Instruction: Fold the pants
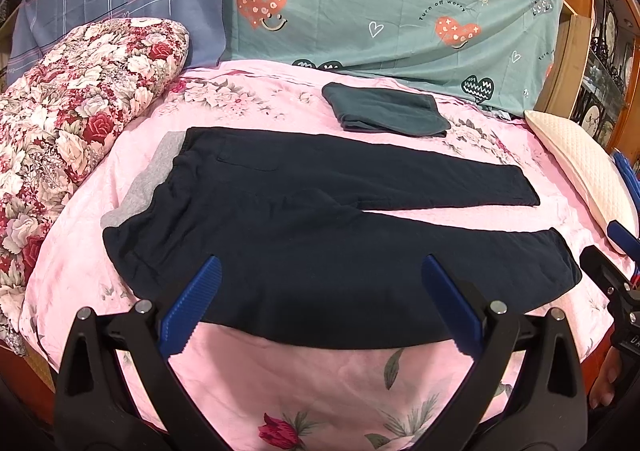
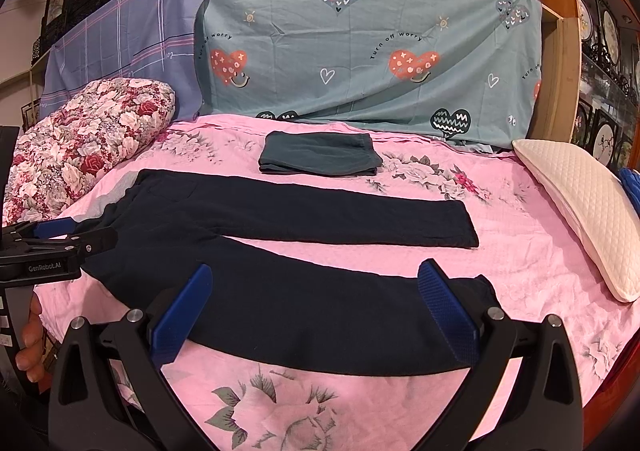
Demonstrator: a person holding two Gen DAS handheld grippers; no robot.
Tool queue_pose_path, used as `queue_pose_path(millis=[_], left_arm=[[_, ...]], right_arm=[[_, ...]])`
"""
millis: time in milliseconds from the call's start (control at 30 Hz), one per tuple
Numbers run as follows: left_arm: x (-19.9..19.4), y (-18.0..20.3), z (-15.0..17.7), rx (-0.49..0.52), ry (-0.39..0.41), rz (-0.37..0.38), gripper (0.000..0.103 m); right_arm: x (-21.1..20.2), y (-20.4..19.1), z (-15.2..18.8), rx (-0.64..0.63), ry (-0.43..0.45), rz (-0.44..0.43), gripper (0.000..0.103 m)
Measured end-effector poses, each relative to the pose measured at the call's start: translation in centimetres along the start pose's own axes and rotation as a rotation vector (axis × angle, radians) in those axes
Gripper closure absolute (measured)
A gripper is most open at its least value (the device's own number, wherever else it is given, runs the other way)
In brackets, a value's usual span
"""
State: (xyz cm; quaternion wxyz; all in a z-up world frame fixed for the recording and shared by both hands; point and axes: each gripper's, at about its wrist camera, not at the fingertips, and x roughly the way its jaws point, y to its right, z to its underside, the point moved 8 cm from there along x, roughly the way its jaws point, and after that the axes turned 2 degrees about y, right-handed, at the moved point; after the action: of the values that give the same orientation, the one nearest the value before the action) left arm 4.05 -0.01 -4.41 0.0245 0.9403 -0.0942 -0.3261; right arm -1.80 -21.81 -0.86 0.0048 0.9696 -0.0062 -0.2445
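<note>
Two blue-padded grippers, left (image 1: pixel 320 303) and right (image 2: pixel 316 311), are held wide open, empty, over flat dark navy fabric pants (image 1: pixel 304 211) at frame centre.

light: bright, even, warm indoor | shadows: soft, faint | focus: sharp | distortion: strong fisheye bending, dark corner vignette

Left tongs (image 1: pixel 320 303) and right tongs (image 2: pixel 316 311) both gape wide, side by side.
</note>
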Motion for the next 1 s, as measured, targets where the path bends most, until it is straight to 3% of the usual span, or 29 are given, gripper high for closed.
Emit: queue_pose_path(millis=[367,467,600,733,833,1000], left_arm=[[0.1,-0.3,-0.2,-0.003,-0.007,-0.004,0.002],[0.6,-0.9,-0.8,0.056,-0.006,-0.024,0.002],[2.5,-5.3,-4.0,0.191,-0.004,-0.181,0.002],[6.6,-12.5,-8.7,0.198,-0.069,-0.332,0.002],[10.7,-16.1,-10.3,0.19,-0.136,-0.384,0.002],[17.5,-20.5,-10.8,0.002,-0.228,-0.355,0.002]], right_arm=[[0.1,0.1,0.0,0.003,-0.007,-0.003,0.001],[1.1,0.3,-0.3,-0.016,-0.032,-0.014,0.001],[3.5,1.1,-2.8,-0.088,-0.073,-0.052,0.001],[7.5,1.3,-7.3,-0.139,-0.09,-0.131,0.001],[13.4,0.4,-9.9,-0.189,-0.137,-0.166,0.001],[22.5,-3.8,-9.8,-0.296,-0.231,-0.236,0.001]])
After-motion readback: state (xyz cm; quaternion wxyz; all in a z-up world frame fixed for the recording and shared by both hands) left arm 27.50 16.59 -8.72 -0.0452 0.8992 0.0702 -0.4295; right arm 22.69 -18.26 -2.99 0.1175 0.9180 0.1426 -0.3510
